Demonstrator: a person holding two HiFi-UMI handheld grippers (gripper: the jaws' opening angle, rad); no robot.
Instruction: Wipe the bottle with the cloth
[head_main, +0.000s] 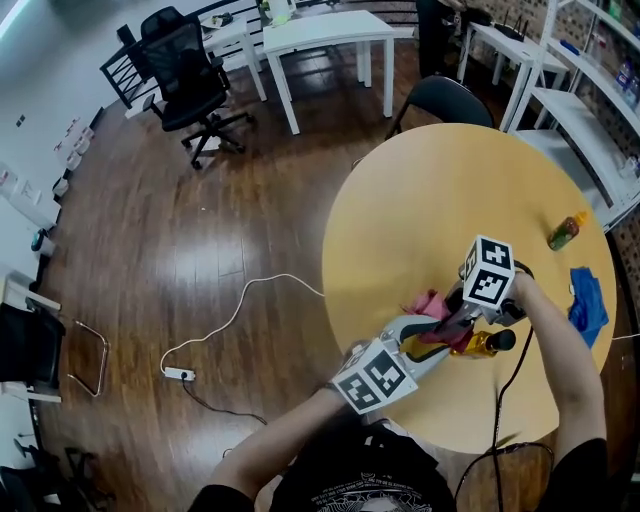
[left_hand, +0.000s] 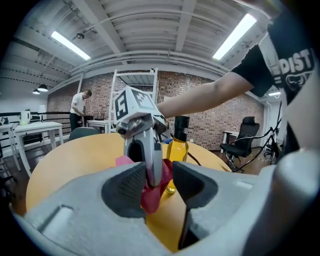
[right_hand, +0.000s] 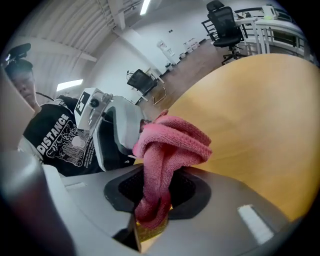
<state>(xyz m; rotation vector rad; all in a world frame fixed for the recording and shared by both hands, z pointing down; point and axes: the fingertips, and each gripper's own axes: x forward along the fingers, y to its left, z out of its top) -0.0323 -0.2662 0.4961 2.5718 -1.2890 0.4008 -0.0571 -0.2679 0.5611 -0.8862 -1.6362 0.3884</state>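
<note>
A small bottle (head_main: 481, 344) of yellow liquid with a black cap stands upright on the round wooden table (head_main: 430, 200), near its front edge. My right gripper (head_main: 453, 322) is shut on a pink cloth (head_main: 430, 303) and holds it beside the bottle. In the right gripper view the cloth (right_hand: 172, 142) bunches above that gripper (right_hand: 155, 196). My left gripper (left_hand: 159, 187) stands open; the cloth's hanging end (left_hand: 151, 199) and a right finger (left_hand: 151, 155) sit in its gap. The bottle (left_hand: 178, 149) lies just beyond its pads.
An orange and green bottle (head_main: 565, 232) and a blue cloth (head_main: 588, 300) lie at the table's right side. A black cable (head_main: 505, 400) runs off the front edge. A dark chair (head_main: 440, 100) stands at the far edge, with white tables beyond.
</note>
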